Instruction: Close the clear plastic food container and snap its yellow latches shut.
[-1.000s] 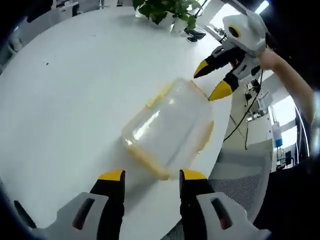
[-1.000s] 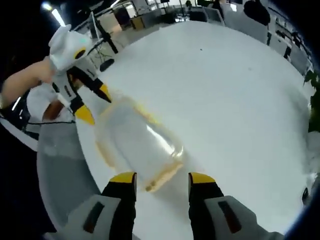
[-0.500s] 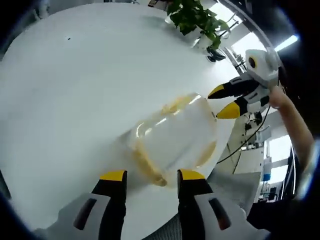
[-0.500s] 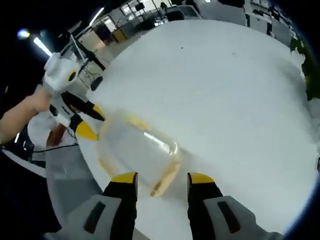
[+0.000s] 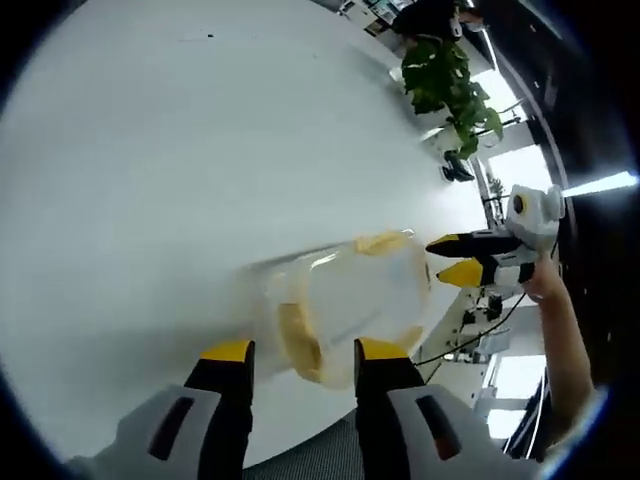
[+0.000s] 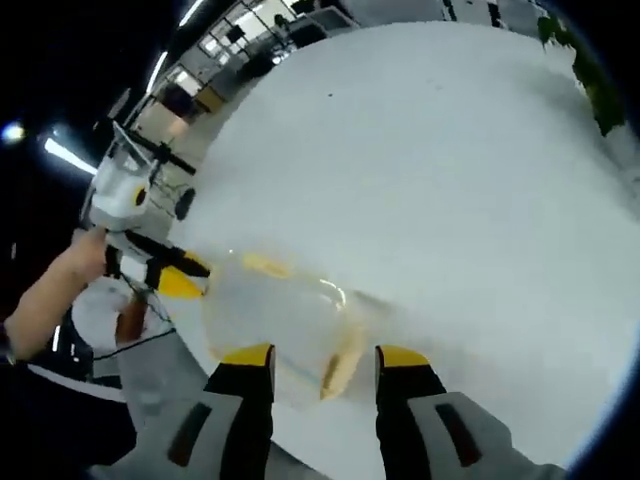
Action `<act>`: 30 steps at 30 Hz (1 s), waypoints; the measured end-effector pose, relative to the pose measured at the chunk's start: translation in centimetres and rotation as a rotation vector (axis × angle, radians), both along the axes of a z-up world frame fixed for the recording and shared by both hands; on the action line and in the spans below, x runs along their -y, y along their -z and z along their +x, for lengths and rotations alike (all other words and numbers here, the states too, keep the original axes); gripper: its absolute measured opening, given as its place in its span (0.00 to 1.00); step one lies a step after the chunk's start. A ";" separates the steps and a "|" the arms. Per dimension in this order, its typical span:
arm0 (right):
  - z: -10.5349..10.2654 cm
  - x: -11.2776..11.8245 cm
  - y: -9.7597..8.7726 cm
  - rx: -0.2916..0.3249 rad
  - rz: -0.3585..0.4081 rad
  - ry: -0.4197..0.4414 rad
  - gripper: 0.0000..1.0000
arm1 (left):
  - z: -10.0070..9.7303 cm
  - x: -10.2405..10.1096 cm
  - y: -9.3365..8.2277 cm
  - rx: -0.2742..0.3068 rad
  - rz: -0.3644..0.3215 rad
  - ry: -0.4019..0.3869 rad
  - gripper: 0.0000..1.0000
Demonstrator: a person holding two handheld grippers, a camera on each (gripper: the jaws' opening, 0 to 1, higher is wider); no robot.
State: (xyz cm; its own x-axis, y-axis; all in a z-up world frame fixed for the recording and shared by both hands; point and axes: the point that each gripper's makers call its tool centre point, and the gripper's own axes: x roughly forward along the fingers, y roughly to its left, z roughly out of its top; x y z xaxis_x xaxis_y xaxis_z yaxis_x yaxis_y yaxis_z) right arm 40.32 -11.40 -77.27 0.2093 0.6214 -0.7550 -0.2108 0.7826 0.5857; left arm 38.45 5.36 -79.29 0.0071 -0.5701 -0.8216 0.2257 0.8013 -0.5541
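The clear plastic container (image 5: 350, 295) lies on the white table (image 5: 180, 150) near its edge, with its lid on. A yellow latch (image 5: 298, 338) at its near end sits just ahead of my left gripper (image 5: 303, 352), which is open. My right gripper (image 5: 452, 258) is at the container's far end, jaws apart. In the right gripper view, the container (image 6: 275, 315) lies ahead of my open right gripper (image 6: 324, 357), with a yellow latch (image 6: 338, 368) between the jaw tips. The left gripper (image 6: 188, 277) touches the opposite end. Whether the latches are snapped is unclear.
A potted plant (image 5: 445, 80) stands at the table's far side. The table edge runs just under both grippers, with a grey chair (image 5: 330, 455) below it. A person's arm (image 6: 50, 295) holds the left gripper. Office desks (image 6: 250, 40) lie beyond the table.
Both grippers have tilted and come in closer to the container's two ends, one at each end latch. The container has stayed in place on the table.
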 end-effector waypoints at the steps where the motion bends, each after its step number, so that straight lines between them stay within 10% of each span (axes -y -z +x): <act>1: 0.0 -0.1 -0.1 -0.014 0.015 0.016 0.37 | -0.2 0.4 -0.2 -0.025 -0.020 -0.027 0.40; 30: -1.9 0.6 2.1 -0.079 -0.037 -0.007 0.23 | -0.1 1.0 1.2 -0.008 -0.004 -0.056 0.36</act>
State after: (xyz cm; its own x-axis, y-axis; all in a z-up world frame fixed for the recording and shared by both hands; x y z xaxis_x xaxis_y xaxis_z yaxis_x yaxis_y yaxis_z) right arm 38.38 -11.95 -79.33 0.1435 0.5941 -0.7915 -0.1709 0.8026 0.5715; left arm 38.40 4.41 -80.46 0.0328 -0.5720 -0.8196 0.1761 0.8105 -0.5586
